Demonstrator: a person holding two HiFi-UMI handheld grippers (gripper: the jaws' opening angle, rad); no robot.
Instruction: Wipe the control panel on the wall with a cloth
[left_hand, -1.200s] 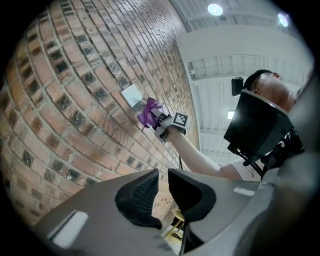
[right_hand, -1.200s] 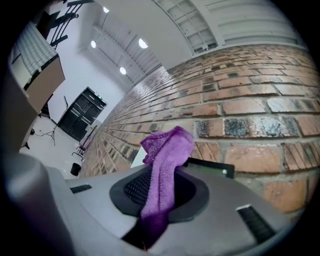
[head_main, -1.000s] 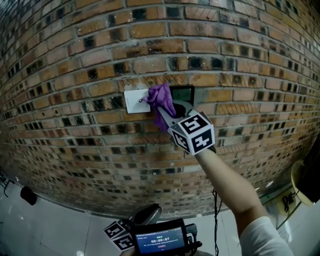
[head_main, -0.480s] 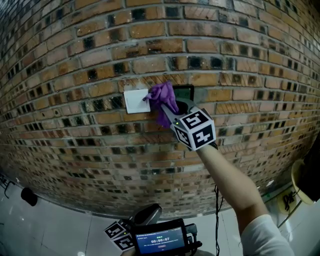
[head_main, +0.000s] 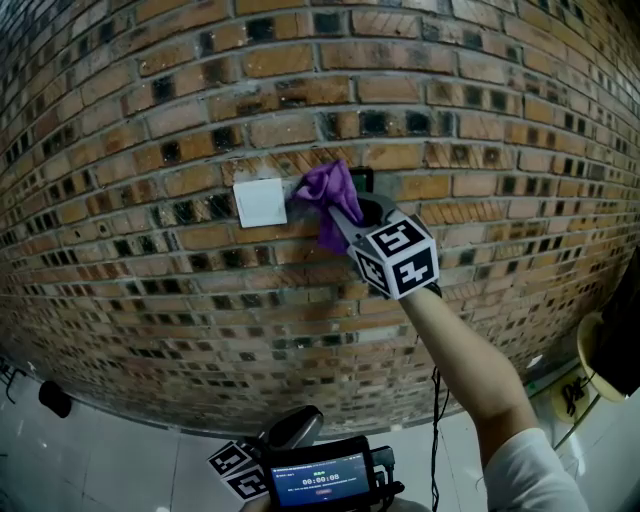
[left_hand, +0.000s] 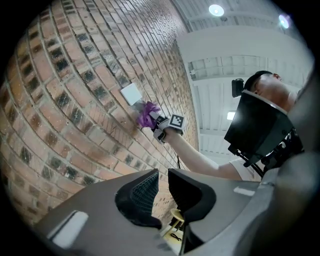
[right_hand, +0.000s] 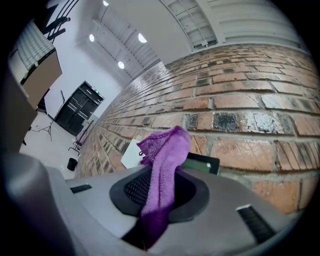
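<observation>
The right gripper (head_main: 345, 217) has slid a bit to the right along the brick wall (head_main: 300, 90) since a moment ago. Its purple cloth (head_main: 328, 190) now hides more of the dark control panel (head_main: 362, 180). The jaws are shut tight on the cloth, and the top of the cloth is bunched up and pressed on the panel. The loose end hangs down between the jaws. The right arm (head_main: 460, 370) reaches up from the bottom right, nearly straight, with a white sleeve (head_main: 530, 470) at the shoulder end. A white plate (head_main: 260, 203) sits on the wall just left of the cloth. The left gripper (left_hand: 162, 180) is held low, near the person's body. Its jaws have only a thin gap, with nothing in it.
</observation>
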